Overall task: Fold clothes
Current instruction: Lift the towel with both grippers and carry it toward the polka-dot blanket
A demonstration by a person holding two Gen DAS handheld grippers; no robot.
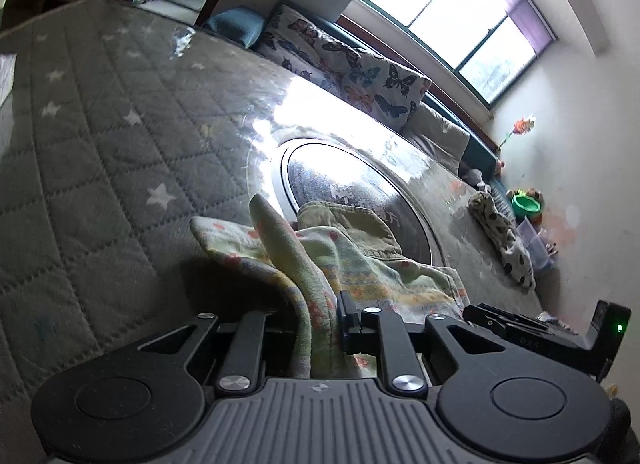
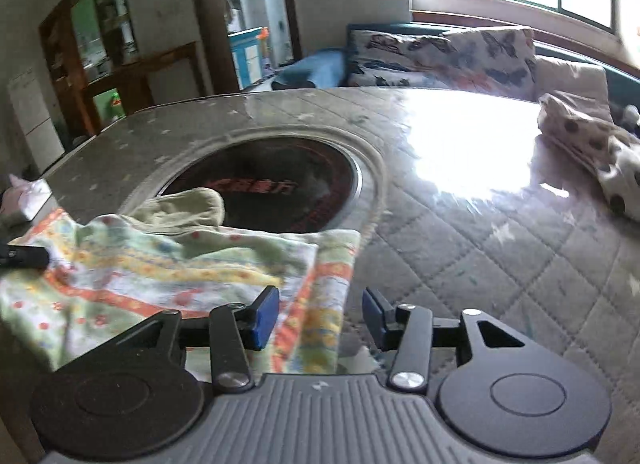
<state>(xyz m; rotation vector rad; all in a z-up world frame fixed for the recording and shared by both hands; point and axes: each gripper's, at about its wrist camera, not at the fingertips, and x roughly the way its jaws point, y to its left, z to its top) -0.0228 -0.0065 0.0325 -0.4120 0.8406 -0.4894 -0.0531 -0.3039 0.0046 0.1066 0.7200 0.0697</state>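
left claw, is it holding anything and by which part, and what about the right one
The left claw is shut on the patterned garment, pinching a bunched fold at its near edge. The right claw is open, straddling the garment's corner, holding nothing.

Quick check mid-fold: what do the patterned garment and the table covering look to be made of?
The patterned garment looks like soft, matte cotton knit: it drapes limply and shows ribbed texture where the left gripper pinches it. The table covering seems to be quilted grey fabric, diamond-stitched, under a clear glossy sheet, probably plastic or glass, given the window glare.
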